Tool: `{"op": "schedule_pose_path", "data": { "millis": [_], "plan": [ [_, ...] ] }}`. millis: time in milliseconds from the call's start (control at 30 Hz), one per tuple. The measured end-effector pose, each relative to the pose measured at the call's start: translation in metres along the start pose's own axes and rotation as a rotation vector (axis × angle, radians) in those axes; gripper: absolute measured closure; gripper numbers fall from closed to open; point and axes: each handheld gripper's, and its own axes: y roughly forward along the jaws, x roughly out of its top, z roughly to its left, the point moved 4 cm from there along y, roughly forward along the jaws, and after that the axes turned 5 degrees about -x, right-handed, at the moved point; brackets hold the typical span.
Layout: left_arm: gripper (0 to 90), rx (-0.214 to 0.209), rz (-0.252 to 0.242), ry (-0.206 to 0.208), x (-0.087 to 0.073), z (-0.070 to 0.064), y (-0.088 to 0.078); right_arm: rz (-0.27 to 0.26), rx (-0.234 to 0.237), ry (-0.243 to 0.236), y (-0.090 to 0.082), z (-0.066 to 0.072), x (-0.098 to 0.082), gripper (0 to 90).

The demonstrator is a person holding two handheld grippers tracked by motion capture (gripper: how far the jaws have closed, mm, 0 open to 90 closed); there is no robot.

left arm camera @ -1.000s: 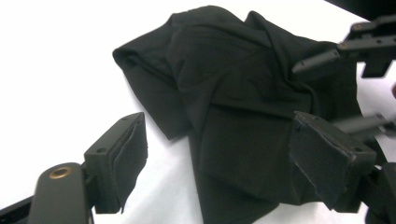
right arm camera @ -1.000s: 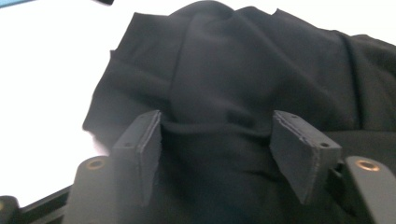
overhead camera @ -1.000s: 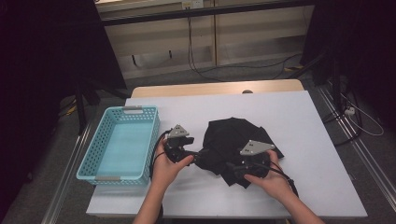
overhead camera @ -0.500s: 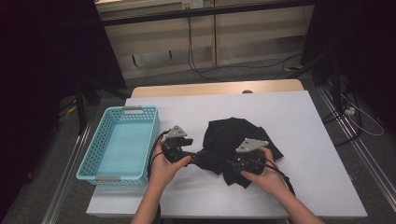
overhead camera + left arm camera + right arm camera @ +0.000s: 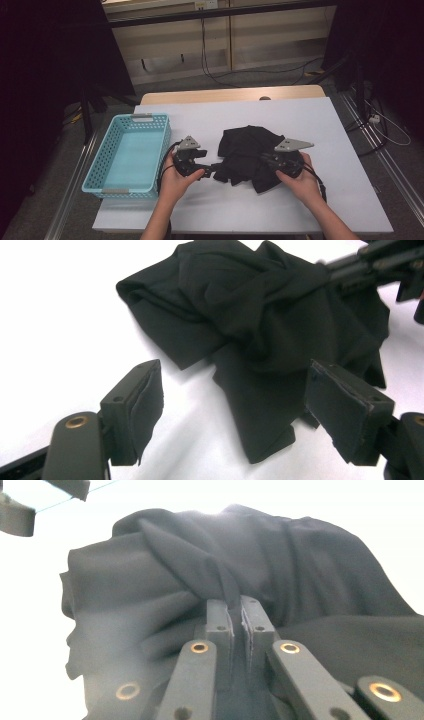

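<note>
A crumpled black garment (image 5: pixel 247 155) on the white tabletop (image 5: pixel 320 120) is pinched by the just-closed right tongs (image 5: pixel 236 611); the left tongs (image 5: pixel 235 407) are held apart beside it.

Right tool view: the black cloth (image 5: pixel 240 580) is soft with blur, and whether a fold lies between the closed pads of the right tool (image 5: pixel 236 615) cannot be told. Left tool view: the left tool (image 5: pixel 235 405) is cut off by the lower frame edge. High view: both forearms are cut off at the bottom edge, and the cloth's lower right part lies hidden beneath the right tool.
</note>
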Motion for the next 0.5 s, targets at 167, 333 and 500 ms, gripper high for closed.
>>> {"op": "schedule_pose_path", "data": {
  "millis": [167,333,500],
  "plan": [
    [23.6,-0.015,0.023,0.011,-0.001,-0.004,0.010,-0.030,-0.032,0.078,-0.018,-0.023,-0.005,85.4],
    [23.6,-0.030,0.045,0.015,-0.003,-0.007,0.019,-0.027,-0.060,0.115,-0.031,-0.037,-0.015,85.3],
    [23.8,-0.076,0.061,0.036,-0.003,-0.015,0.033,-0.029,-0.070,0.136,-0.039,-0.043,-0.021,85.1]
  ]
}}
